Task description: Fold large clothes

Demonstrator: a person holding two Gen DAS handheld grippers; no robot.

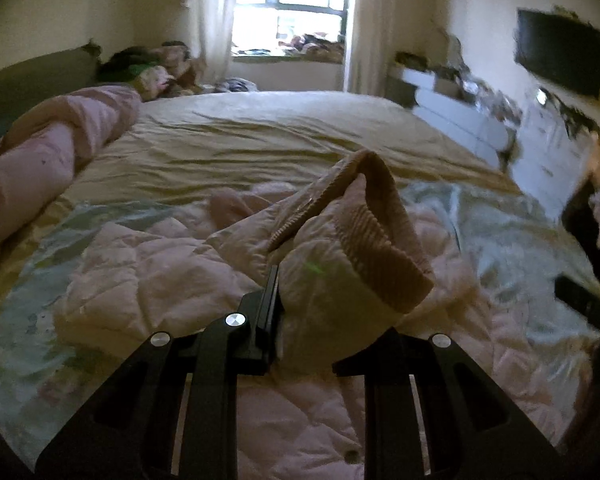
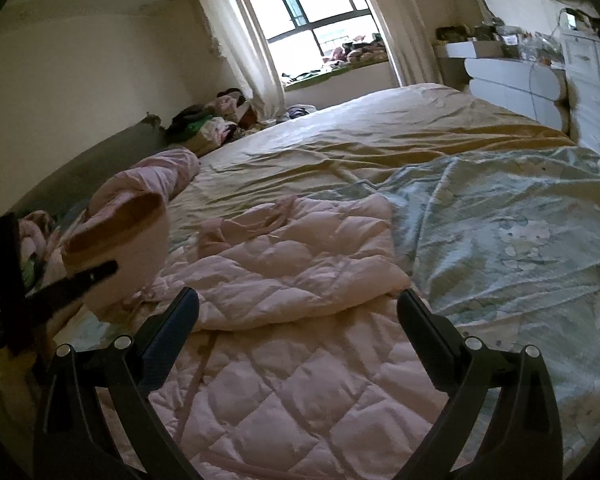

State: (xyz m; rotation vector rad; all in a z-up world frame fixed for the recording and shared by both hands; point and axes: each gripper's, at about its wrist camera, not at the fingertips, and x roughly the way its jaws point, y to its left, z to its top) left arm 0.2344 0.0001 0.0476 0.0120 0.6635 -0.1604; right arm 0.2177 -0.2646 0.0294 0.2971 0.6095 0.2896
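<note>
Pink quilted jacket (image 2: 296, 264) on bed (image 2: 380, 148), cuff (image 1: 380, 240) pinched in left hand-held gripper (image 1: 296, 280), right hand-held gripper (image 2: 298, 312) wide.

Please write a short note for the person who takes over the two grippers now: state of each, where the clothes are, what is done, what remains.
Left gripper: shut on the sleeve of the pink quilted jacket, near its ribbed cuff, held above the bed.
Right gripper: open, holds nothing, above the jacket.
Done: part of the jacket already lies doubled over.
Left: lay the sleeve over the body, finish folding.
</note>
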